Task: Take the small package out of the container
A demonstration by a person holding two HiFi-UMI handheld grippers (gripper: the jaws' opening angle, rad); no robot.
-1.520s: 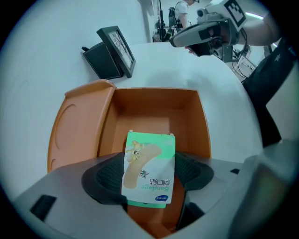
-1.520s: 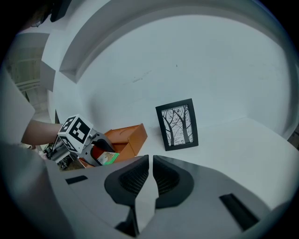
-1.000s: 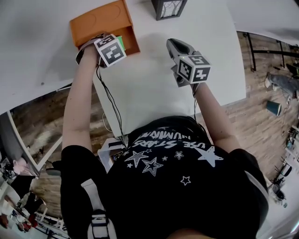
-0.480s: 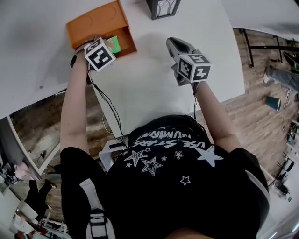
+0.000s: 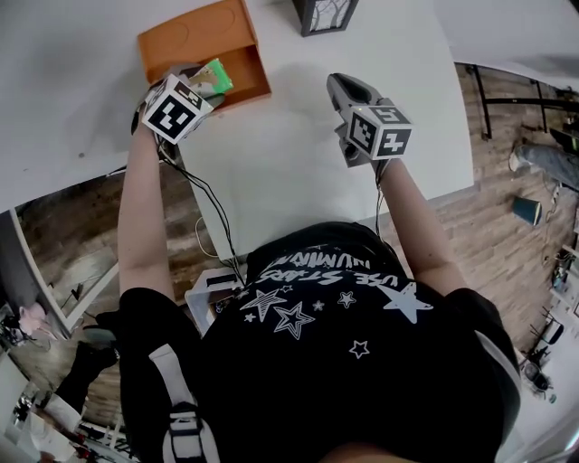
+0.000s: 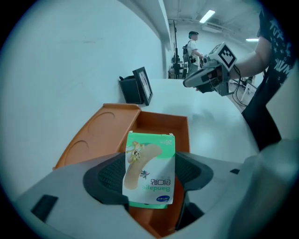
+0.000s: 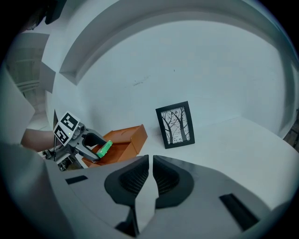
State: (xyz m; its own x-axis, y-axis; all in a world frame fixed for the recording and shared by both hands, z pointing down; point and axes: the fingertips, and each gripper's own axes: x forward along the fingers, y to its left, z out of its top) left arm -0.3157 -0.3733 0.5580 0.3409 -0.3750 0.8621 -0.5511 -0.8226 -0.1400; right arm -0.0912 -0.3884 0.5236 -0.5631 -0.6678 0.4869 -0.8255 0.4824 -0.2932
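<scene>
At the left we see the left tool (image 5: 201, 86) clamped on the small package (image 5: 215, 77). In its own view the two dark ribbed pads (image 6: 108, 176) press the package's (image 6: 150, 163) lower half from either side, so the jaws stand only as far apart as the package is wide. The package is a small flat carton, green along its edges and white below. It has a picture of a tan plaster strip with cartoon figures on it, and the word "Bandage" reads upside down from that camera. It stands roughly upright between the pads, its top edge pointing away from the tool.

The package hangs over the orange container (image 5: 204, 36) on the white bench (image 5: 289, 181). In the left gripper view the container (image 6: 107, 130) shows a shallow part with round recesses at the left and a deeper open compartment at the right, and the package is above the near end of that compartment. From the right gripper view the package (image 7: 104, 148) shows as a green sliver held above the container (image 7: 122, 140), and it appears not to touch the walls.

Farther right, a dark picture frame (image 5: 324, 14) with a tree print stands upright on the bench, near the container but apart from it.

At the right, the right tool (image 5: 342, 89) hovers over bare bench, well apart from the container. Its jaws are drawn together to a thin slit with nothing between them (image 7: 150, 172).
</scene>
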